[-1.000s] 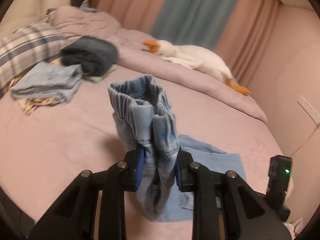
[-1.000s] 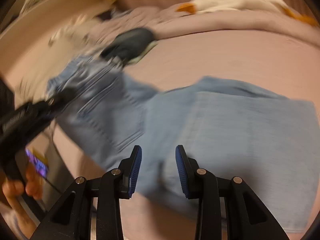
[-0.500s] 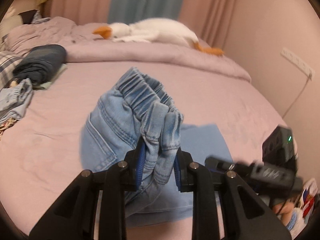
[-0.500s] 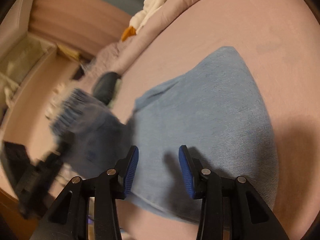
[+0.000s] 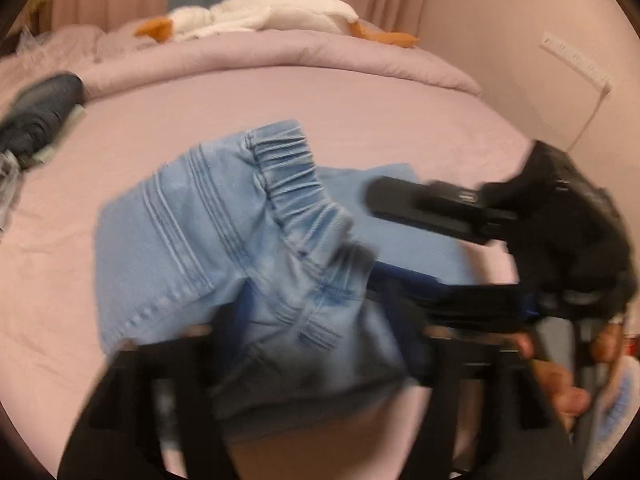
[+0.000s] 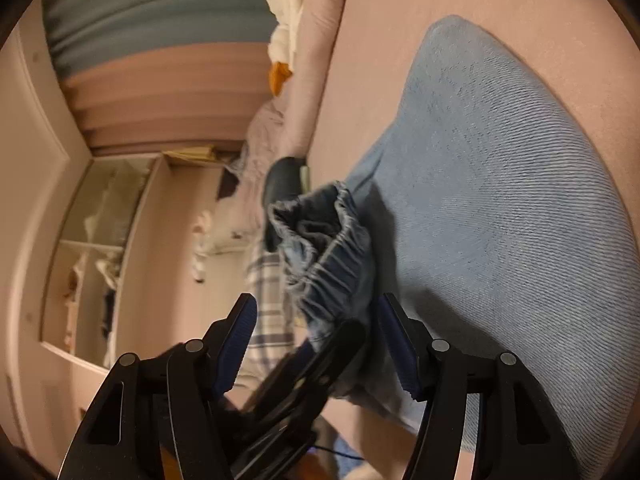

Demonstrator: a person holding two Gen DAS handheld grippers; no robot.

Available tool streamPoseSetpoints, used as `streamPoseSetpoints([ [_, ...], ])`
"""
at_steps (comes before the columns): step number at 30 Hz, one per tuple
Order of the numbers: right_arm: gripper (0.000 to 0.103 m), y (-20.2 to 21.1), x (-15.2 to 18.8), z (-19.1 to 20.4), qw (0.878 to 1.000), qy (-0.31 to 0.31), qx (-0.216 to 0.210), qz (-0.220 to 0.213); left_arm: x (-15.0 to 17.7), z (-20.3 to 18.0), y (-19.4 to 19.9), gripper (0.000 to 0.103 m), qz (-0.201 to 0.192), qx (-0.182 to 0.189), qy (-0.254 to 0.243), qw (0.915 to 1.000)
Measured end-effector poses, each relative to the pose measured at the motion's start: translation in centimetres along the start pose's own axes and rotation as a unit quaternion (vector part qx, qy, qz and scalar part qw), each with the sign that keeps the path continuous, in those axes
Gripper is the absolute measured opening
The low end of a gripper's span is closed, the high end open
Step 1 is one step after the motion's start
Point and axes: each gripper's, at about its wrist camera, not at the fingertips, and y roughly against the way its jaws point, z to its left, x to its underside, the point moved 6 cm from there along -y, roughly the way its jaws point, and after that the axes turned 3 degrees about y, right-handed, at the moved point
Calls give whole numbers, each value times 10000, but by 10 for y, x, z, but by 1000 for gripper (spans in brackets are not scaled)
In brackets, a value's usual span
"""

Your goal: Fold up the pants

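Light blue denim pants (image 5: 224, 240) lie partly on the pink bed; their elastic waistband (image 5: 296, 184) is bunched up. My left gripper (image 5: 316, 320) is shut on the waistband end and holds it above the flat leg part (image 6: 500, 184). My right gripper (image 6: 316, 336) is open, its jaws wide apart around the held waistband (image 6: 328, 252) and the left gripper's tip. In the left wrist view the right gripper (image 5: 404, 236) comes in from the right beside the denim.
A white plush goose (image 5: 264, 12) lies on the rolled pink duvet at the back. A dark folded garment (image 5: 36, 116) sits at the left. A wall with a socket strip (image 5: 576, 60) is at the right. Shelves (image 6: 92, 256) stand by the bed.
The left gripper has swung the waistband down and over toward the flat leg part. The right gripper has rolled sideways, opened wider and moved in around the held waistband.
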Motion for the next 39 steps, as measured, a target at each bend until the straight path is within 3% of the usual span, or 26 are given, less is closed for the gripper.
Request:
streamPoseSetpoints([
  [4,64,3,6,5,9997,154,172,106,13,0,14,77,-73,-97,-234,9997],
  [7,65,2,4,3,9998,94,159,95,21,7,30,77,-154,30,-114,9998],
  [14,70,-3,1,5,10000,15,5,74,28,66,62,77,-381,-218,795,9959],
  [16,69,-8,0,6,9988,184,448,49,30,85,65,77,-385,-274,1193,9917],
  [18,56,-16,-1,11,9928,546,1063,20,33,95,69,77,-407,-279,1432,9885],
  [19,39,-22,0,14,9893,742,1256,27,34,100,70,77,-410,-325,1529,9869],
  [22,29,-29,0,23,9776,1251,1691,-87,38,110,71,77,-368,-331,1742,9835],
  [28,27,0,1,53,9711,1763,1534,-479,43,115,69,77,-290,-235,1929,9805],
  [32,27,46,0,58,9592,1921,1788,-1053,44,114,58,77,-181,-186,1915,9812],
  [35,27,77,-3,39,9563,1708,2035,-1220,42,111,49,77,-85,-146,1908,9815],
  [38,27,86,-2,6,9592,1311,2252,-1100,39,109,42,77,-13,-130,1884,9820],
  [39,27,88,-3,-7,9534,1234,2522,-1100,38,109,41,77,2,-136,1873,9822],
])
